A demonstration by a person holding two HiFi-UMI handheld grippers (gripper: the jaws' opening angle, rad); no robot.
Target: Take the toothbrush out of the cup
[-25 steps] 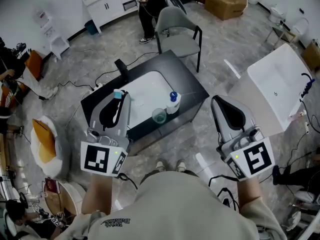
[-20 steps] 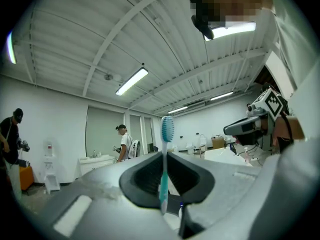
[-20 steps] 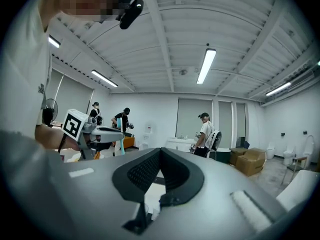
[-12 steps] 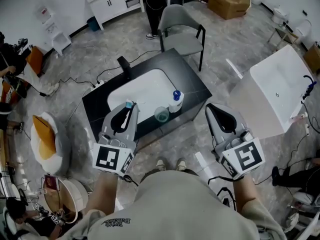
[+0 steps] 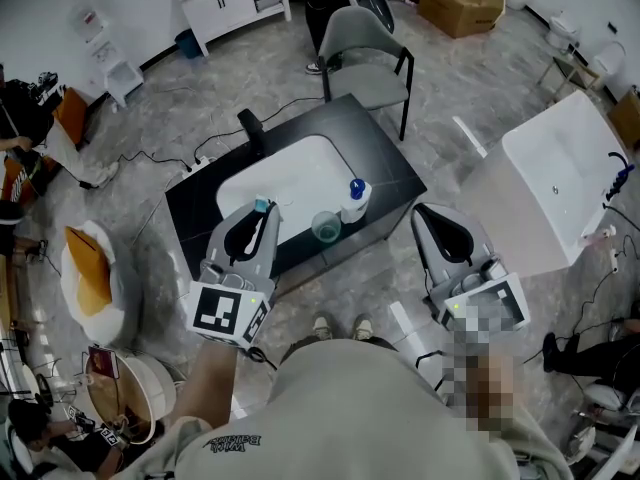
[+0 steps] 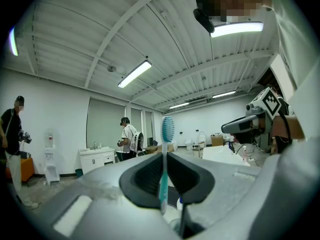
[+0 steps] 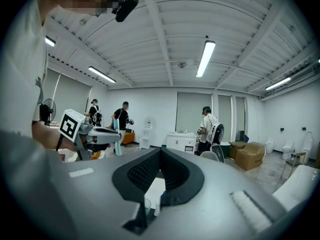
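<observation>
A teal-and-white toothbrush (image 6: 163, 170) stands upright, bristle head on top, with my left gripper (image 6: 165, 156) shut on its handle. In the head view that left gripper (image 5: 262, 211) hovers over the front left of the white mat, and the toothbrush head (image 5: 261, 205) pokes out at its tip. The clear cup (image 5: 324, 228) stands empty on the mat's front edge, to the right of the left gripper. My right gripper (image 5: 428, 214) hangs off the table's right corner, and in its own view the right gripper (image 7: 160, 152) is shut with nothing in it.
A white bottle with a blue cap (image 5: 354, 200) stands just right of the cup on the black table (image 5: 190, 210). A grey chair (image 5: 365, 48) is behind the table and a white table (image 5: 560, 183) at the right. People stand further back.
Both grippers have sunk a little and drawn nearer the table's front edge. The left one still holds the toothbrush.
</observation>
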